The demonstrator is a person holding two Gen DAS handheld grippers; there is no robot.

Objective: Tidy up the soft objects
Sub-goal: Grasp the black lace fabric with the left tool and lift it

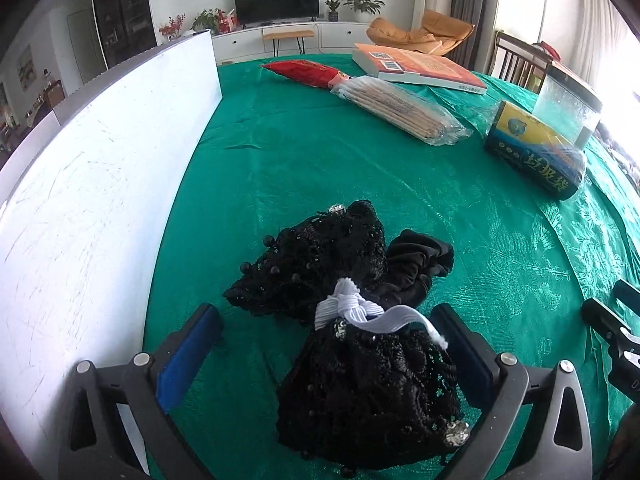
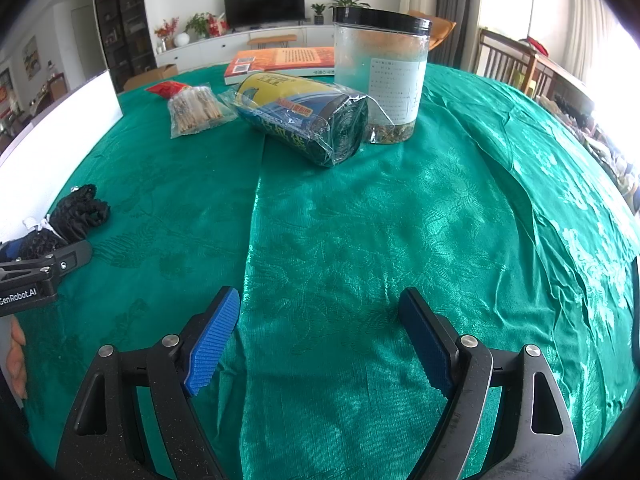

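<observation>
A black lace piece (image 1: pixel 320 256), tied in the middle with a white elastic band (image 1: pixel 352 308), lies on the green tablecloth (image 1: pixel 320 152). Its lower lobe (image 1: pixel 368 392) rests between the fingers of my left gripper (image 1: pixel 326 312), which is open; the left pad stands well off the lace. A black scrunchie (image 1: pixel 420 264) sits against the lace on the right. The right wrist view shows the same lace (image 2: pixel 80 208) at the far left, by the left gripper's finger (image 2: pixel 68 258). My right gripper (image 2: pixel 319 296) is open over bare cloth with nothing between its fingers.
A white board (image 1: pixel 100 200) stands along the left side. At the back lie a bag of wooden sticks (image 1: pixel 400 108), an orange book (image 1: pixel 420 66), a wrapped roll of bin bags (image 2: pixel 304 116) and a clear jar with a black lid (image 2: pixel 380 76).
</observation>
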